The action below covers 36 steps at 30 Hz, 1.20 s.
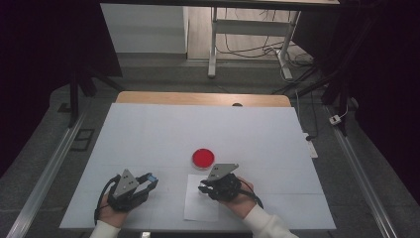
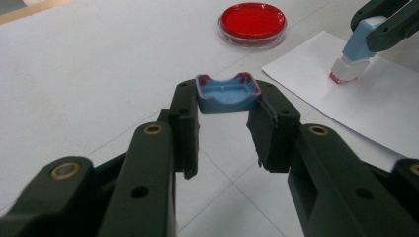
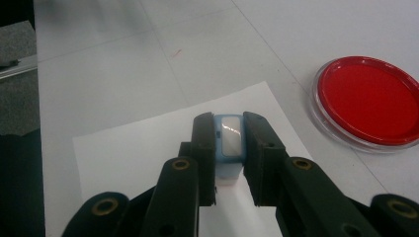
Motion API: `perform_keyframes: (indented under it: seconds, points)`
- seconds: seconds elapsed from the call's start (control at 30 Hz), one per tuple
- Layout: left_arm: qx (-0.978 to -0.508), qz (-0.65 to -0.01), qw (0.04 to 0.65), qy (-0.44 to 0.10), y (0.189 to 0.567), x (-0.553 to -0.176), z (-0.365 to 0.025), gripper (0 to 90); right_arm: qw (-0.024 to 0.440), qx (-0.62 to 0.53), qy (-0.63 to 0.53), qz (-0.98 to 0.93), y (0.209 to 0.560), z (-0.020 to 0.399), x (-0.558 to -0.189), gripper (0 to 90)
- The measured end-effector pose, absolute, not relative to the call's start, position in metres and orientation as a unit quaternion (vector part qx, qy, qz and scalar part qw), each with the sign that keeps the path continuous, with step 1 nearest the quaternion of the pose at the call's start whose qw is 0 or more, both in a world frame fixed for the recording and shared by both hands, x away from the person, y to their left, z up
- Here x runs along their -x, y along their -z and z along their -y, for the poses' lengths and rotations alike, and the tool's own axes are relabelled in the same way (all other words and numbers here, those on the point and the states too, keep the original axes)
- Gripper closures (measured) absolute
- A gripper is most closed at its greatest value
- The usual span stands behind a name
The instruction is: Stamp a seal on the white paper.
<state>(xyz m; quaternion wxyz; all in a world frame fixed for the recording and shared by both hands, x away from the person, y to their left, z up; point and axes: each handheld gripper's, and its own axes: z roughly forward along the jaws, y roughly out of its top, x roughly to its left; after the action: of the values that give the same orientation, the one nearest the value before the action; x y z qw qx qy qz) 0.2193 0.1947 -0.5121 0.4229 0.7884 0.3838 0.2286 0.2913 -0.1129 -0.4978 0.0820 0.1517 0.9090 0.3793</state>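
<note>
My left gripper [image 1: 151, 181] [image 2: 226, 104] is shut on a small blue cap [image 2: 227, 94] with red stains on its rim, held just above the table at the near left. My right gripper [image 1: 202, 189] [image 3: 230, 127] is shut on a light blue stamp [image 3: 230, 143] [image 2: 356, 52]. The stamp stands upright, its red-edged foot down on a white sheet of paper [image 1: 200, 207] [image 3: 128, 153] [image 2: 375, 108]. A round dish of red ink [image 1: 203, 157] [image 2: 252, 22] [image 3: 368, 101] sits just beyond the paper, apart from both grippers.
The white table top [image 1: 198, 126] stretches far behind the dish. Its near edge runs just under the person's wrists. Beyond the far edge are a wooden strip [image 1: 203, 98], a grey floor with cables and the legs of another desk [image 1: 213, 44].
</note>
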Motion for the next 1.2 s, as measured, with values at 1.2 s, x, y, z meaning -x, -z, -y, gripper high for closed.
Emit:
perform_keyframes:
  seconds: [1.2]
  points:
    - [-0.788, -0.385, 0.422, -0.231, 0.511, -0.218, -0.193, 64.8, 0.109, -0.136, -0.335, -0.926, 0.498, 0.102, -0.286, 75.6]
